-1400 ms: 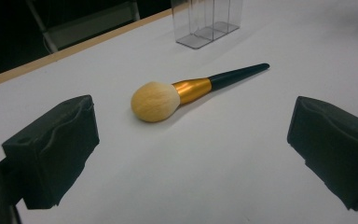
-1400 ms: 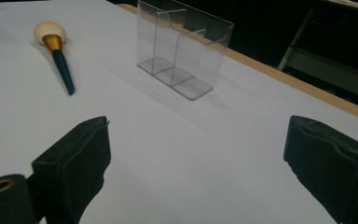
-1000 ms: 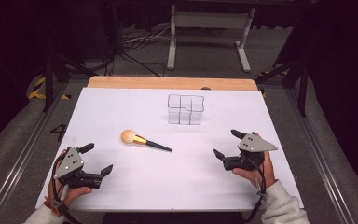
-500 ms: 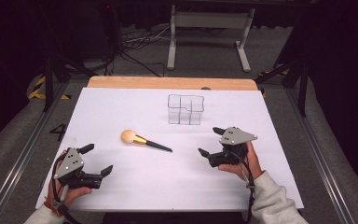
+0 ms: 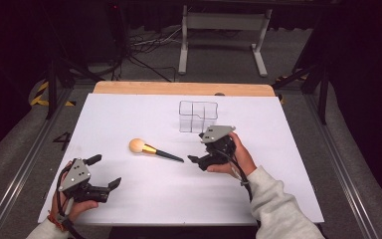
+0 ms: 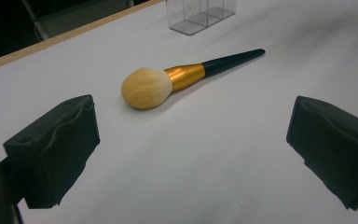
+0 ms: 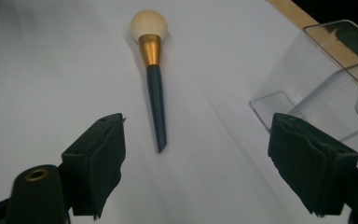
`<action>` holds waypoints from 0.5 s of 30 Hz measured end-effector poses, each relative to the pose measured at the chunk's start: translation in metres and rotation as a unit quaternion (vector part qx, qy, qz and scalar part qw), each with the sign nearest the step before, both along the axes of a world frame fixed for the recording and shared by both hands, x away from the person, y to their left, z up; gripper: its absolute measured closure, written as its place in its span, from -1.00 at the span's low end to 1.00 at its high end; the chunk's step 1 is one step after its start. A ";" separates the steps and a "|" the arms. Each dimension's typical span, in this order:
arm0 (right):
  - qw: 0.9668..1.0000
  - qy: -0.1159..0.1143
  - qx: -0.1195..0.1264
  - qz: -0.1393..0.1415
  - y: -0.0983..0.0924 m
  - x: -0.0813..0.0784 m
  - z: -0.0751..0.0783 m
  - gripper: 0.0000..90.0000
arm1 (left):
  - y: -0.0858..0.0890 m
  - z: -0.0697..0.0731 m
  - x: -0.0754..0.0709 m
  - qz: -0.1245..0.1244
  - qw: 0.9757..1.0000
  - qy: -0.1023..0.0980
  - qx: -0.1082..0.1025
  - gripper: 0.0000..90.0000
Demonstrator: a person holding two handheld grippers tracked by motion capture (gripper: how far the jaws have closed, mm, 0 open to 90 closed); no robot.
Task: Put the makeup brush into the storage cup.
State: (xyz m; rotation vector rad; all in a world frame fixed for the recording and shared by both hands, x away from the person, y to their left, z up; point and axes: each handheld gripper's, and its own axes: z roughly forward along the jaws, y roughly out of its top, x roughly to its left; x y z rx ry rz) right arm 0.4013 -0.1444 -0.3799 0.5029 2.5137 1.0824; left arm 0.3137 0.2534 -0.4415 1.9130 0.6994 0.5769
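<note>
Makeup brush on white tabletop, two hand-held grippers in attendance.

Left gripper [image 5: 104, 188]: black, two-jawed, at the near left of the table, jaws spread, nothing between them. Brush [image 5: 155, 151]: round cream bristle head, gold ferrule, tapered black handle; lies flat left of centre, head to the left. Right gripper [image 5: 195, 160]: just beyond the handle's tip, apart from it, jaws spread and lately narrowing, empty. Clear plastic compartmented organiser [image 5: 198, 116]: stands behind it, towards the far edge. White table sheet [image 5: 129, 114]: over a pale wooden board [image 5: 179, 88]. Room: dark, grey floor, cables, white metal stand [image 5: 223, 22] beyond.
</note>
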 end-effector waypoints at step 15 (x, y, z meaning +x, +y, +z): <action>0.991 0.080 -0.089 0.059 0.090 0.038 -0.008 -0.44 | 0.003 -0.001 -0.001 -0.001 1.000 0.007 -0.001 -0.94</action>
